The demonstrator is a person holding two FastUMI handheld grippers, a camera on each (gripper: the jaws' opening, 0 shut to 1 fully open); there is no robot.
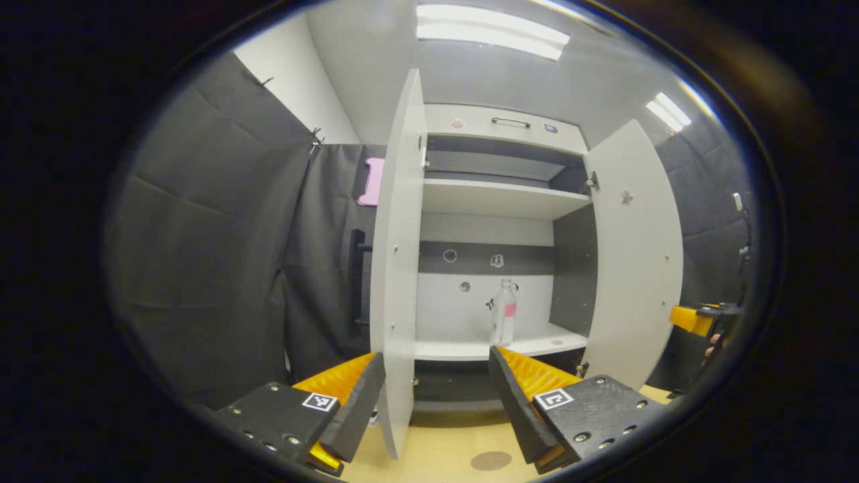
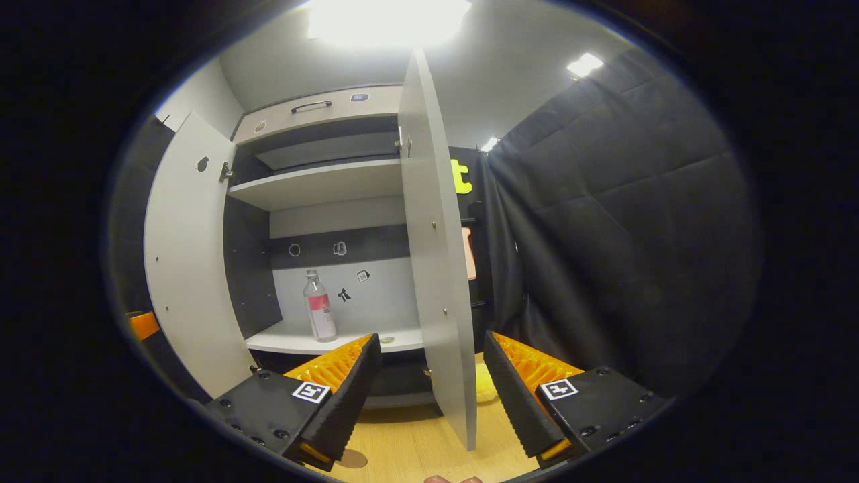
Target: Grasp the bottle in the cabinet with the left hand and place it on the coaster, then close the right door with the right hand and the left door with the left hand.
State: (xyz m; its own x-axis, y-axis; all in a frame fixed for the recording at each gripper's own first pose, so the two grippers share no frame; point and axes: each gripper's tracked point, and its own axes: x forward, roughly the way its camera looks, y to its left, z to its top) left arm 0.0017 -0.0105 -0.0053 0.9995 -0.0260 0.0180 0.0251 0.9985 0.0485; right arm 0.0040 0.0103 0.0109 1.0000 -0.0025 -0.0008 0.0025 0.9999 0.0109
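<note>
A clear bottle [image 1: 503,314] with a pink label stands upright on the lower shelf [image 1: 463,349] of the white cabinet, both of whose doors hang open. In the left gripper view, my left gripper [image 1: 436,402] is open in front of the cabinet, short of the bottle, with the left door [image 1: 399,268] edge-on ahead. A round brown coaster [image 1: 490,461] lies on the wooden table below. My right gripper [image 2: 429,396] is open too, facing the edge of the right door [image 2: 436,268]. The bottle [image 2: 319,306] appears left of that door.
The upper shelf [image 1: 496,198] is bare. The right door [image 1: 634,255] swings out wide, and the right gripper [image 1: 694,318] shows past it. Black cloth walls close in on both sides. A yellow object [image 2: 484,386] sits on the table behind the right door.
</note>
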